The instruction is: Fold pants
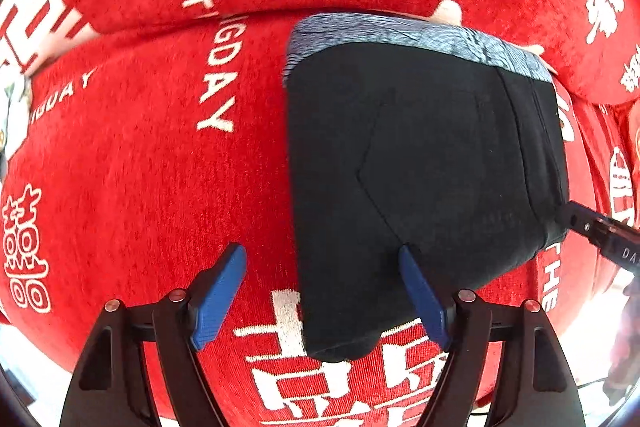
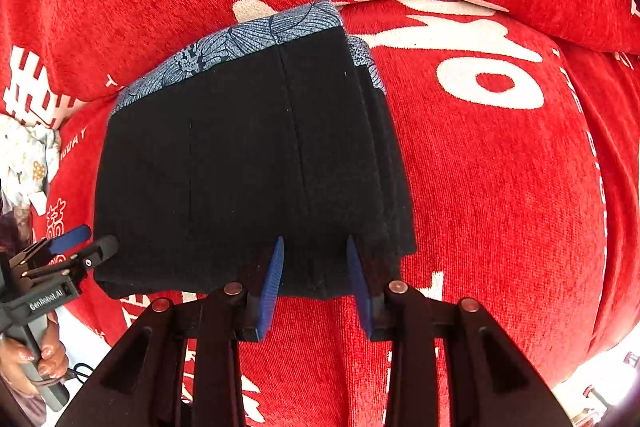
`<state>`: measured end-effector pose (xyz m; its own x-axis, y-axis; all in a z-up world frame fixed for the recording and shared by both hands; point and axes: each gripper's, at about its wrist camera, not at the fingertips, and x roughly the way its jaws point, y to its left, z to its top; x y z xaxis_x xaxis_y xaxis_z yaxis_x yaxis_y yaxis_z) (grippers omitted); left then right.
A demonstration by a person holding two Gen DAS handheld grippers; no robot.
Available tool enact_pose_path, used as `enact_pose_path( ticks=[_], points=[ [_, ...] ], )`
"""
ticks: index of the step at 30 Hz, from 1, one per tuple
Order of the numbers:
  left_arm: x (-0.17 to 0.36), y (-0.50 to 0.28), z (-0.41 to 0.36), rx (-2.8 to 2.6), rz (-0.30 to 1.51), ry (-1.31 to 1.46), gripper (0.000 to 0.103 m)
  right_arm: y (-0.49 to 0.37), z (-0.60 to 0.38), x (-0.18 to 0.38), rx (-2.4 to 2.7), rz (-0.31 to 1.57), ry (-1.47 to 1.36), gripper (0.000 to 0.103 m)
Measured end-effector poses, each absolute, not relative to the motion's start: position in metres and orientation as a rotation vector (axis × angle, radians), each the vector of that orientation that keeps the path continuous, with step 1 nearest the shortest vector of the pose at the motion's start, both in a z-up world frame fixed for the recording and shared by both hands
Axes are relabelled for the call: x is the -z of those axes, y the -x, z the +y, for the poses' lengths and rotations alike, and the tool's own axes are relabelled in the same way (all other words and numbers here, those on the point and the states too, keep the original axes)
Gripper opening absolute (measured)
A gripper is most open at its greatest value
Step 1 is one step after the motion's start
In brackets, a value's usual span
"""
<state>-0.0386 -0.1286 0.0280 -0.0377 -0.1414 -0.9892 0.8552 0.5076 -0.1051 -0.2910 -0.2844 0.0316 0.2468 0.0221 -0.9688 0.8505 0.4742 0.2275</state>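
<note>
Pants (image 1: 420, 163): black, soft woven fabric with a blue leaf-print waistband lining, lying folded into a compact block on the red plush cover with white lettering (image 1: 140, 147). You see the block just ahead of both sets of fingers; its near edge sits between your left gripper (image 1: 322, 291) fingers and runs just past the tips of your right gripper (image 2: 315, 283).

Left fingers: spread wide, nothing clamped; the near left corner of the block lies loose between them. Right fingers: partly open, narrow gap, poised over the near edge of the block; no pad visibly presses cloth, so judged empty.

Handling, judged: light, limp, no stiffness. Layers will slide on each other and the stack will sag if lifted by one corner. Take hold at the thick folded edge, pinching all layers at once, one gripper toward each end.

Hard to make out: black on black hides the layer count and the seams; only a faint pocket outline and stitch lines show. The far edge beyond the print band is cut off by the cushion fold. A pale bundle (image 2: 24, 163) far left of the right fingers is unidentifiable.
</note>
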Motion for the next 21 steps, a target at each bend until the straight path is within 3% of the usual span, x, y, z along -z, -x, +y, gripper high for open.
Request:
enact_pose_path(
  ticks=[8, 21],
  points=[
    [-0.035, -0.007, -0.145, 0.833, 1.364, -0.548, 0.079, 0.291, -0.283, -0.029, 0.679, 1.200, -0.925, 0.036],
    [-0.020, -0.005, -0.160, 0.818, 1.351, -0.636, 0.080, 0.293, -0.286, -0.026, 0.645, 1.187, -0.924, 0.037]
  ],
)
